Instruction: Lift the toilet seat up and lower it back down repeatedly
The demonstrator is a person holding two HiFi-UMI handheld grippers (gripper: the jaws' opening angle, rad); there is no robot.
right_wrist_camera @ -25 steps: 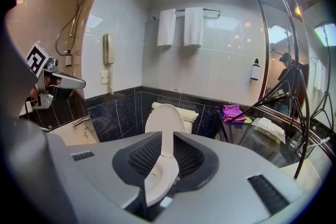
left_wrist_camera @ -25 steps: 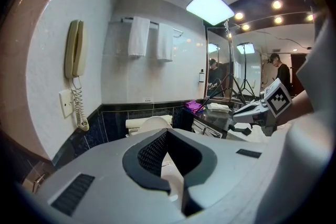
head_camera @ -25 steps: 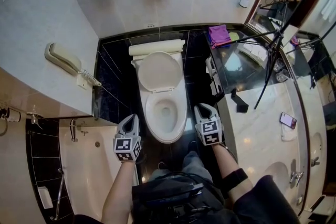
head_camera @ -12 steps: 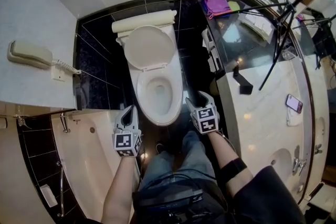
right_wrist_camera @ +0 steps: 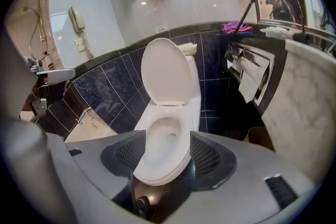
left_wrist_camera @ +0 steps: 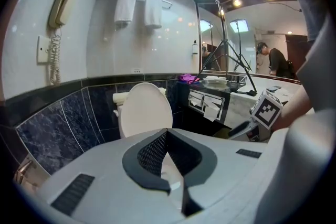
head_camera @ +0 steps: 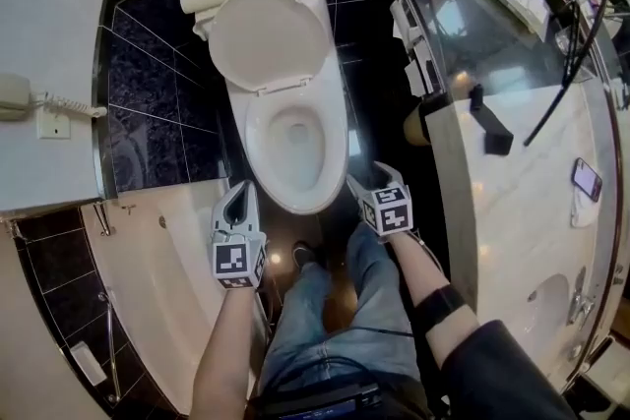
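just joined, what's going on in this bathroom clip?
A person stands facing the toilet with a gripper in each hand; neither touches it. The lid stands raised, and the seat appears to lie down on the bowl. The right gripper, by the bowl's front right, is wide open and empty; its jaws have just been opening. The left gripper, at the front left beside the bathtub, has its jaws together on nothing.

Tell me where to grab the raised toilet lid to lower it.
Grip the lid at its top rim, coming from the front above the bowl. It stands upright, hinged at the bottom behind the bowl, so the upper edge is free, thin enough to pinch, and probably gives the most leverage to tip it forward.
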